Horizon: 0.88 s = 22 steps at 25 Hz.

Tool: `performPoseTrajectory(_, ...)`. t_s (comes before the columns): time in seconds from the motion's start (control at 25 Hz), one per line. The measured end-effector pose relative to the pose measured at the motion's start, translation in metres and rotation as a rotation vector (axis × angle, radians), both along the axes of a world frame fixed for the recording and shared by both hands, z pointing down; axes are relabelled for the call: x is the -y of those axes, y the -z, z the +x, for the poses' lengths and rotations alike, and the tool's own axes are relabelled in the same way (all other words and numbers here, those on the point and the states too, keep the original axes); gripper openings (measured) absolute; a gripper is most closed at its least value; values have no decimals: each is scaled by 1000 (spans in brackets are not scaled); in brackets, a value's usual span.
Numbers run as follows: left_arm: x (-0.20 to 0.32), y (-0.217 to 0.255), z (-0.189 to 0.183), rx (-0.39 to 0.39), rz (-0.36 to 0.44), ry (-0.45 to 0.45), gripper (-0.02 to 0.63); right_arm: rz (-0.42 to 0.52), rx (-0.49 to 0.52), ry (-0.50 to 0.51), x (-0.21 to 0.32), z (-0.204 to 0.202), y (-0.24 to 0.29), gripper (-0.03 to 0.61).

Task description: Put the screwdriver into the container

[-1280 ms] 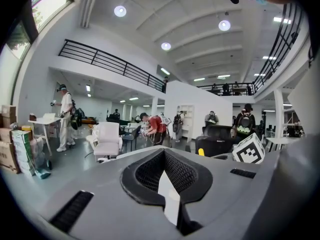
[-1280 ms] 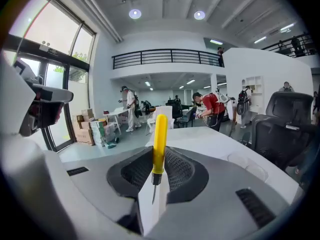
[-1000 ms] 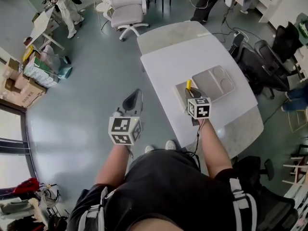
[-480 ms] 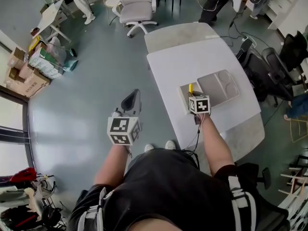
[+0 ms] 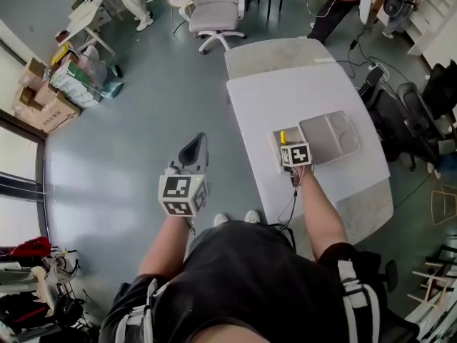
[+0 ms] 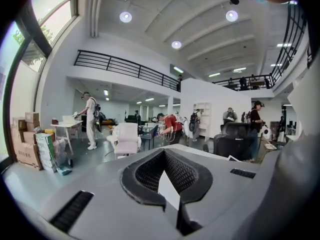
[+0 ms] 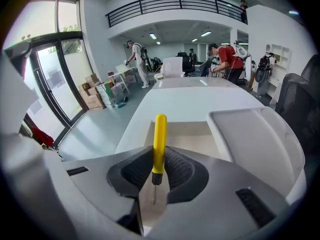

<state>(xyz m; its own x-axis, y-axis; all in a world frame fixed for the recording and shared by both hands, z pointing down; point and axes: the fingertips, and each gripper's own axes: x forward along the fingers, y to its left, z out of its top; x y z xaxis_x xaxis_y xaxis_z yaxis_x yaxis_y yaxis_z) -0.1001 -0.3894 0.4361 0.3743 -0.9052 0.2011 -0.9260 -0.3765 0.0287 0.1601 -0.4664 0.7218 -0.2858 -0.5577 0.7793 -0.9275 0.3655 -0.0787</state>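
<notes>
My right gripper [image 7: 156, 178] is shut on a screwdriver [image 7: 159, 143] with a yellow handle, gripping its lower handle with the handle pointing away from me. It hangs over the near end of an open beige container [image 7: 187, 138] on the white table [image 5: 285, 95]. In the head view the screwdriver [image 5: 283, 136] pokes out past my right gripper [image 5: 286, 146] above the container [image 5: 274, 136]. My left gripper [image 5: 196, 149] is held off the table over the floor, its jaws [image 6: 167, 180] shut on nothing.
A grey moulded tray [image 5: 330, 137] lies against the container's right side and shows as a pale tray [image 7: 257, 134] in the right gripper view. An office chair [image 5: 216, 11] stands past the table's far end. Dark chairs [image 5: 418, 120] and several people stand around the room.
The head view has drifted, so the table sits further right. My right gripper still holds the screwdriver over the container. My left gripper has hardly moved.
</notes>
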Motion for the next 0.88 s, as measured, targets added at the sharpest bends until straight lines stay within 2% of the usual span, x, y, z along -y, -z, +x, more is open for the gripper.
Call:
performPoseTrajectory(0.4,-4,-5,-11,10,-14,44,12,-113,-7,47,-2,-3,-19,66)
performPoseTrajectory(0.88,-6,-11,-22,16,-30,80,12,-272,-130,37,1,3,-47,66)
